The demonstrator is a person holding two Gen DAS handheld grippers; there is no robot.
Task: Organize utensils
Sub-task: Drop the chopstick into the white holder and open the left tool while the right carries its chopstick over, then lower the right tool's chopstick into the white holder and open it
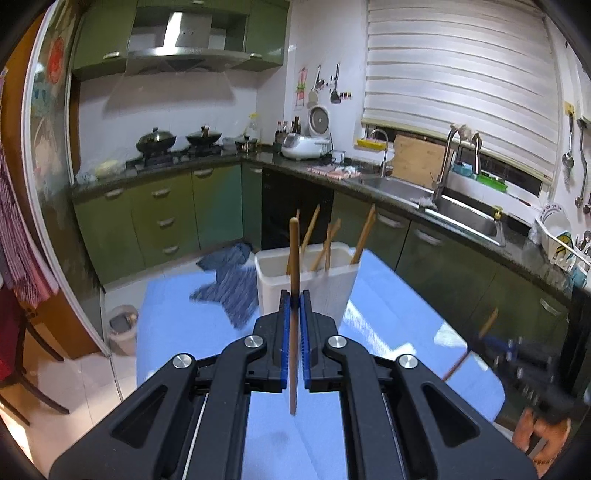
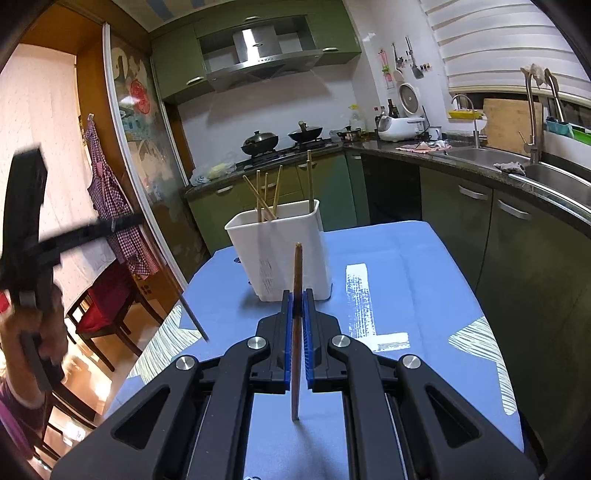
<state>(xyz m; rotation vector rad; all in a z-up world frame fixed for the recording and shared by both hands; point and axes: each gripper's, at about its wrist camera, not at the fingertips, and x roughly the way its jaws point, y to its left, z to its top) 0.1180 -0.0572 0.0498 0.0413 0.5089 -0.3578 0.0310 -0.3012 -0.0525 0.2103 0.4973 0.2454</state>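
- Several chopsticks (image 2: pixel 266 195) already stand in the white holder (image 2: pixel 284 254) on the blue-covered table (image 2: pixel 424 258) (I count about five sticking up, leaning every which way), so the job looks well along.
- Two more are in the air, one per tong: the left gripper (image 1: pixel 294 300) is clamped on a light wooden chopstick (image 1: pixel 293 266), held upright, holder just beyond its tips.
- Right gripper (image 2: pixel 297 301) is likewise pinched tight on a darker, reddish chopstick (image 2: pixel 297 280), also upright, w/ the holder close ahead and slightly left.
- What's left, as far as I can judge: drop these two into the holder. No other loose utensils show on the tabletop, tho the near edge is hidden by the tongs.
- Writing: faint grey print runs down the holder's front face, too small to read. A red round decal (image 2: pixel 141 96) on the sliding door has a character I can't make out. Range hood (image 1: pixel 184 35) carries a small logo, illegible. No brand readable anywhere.
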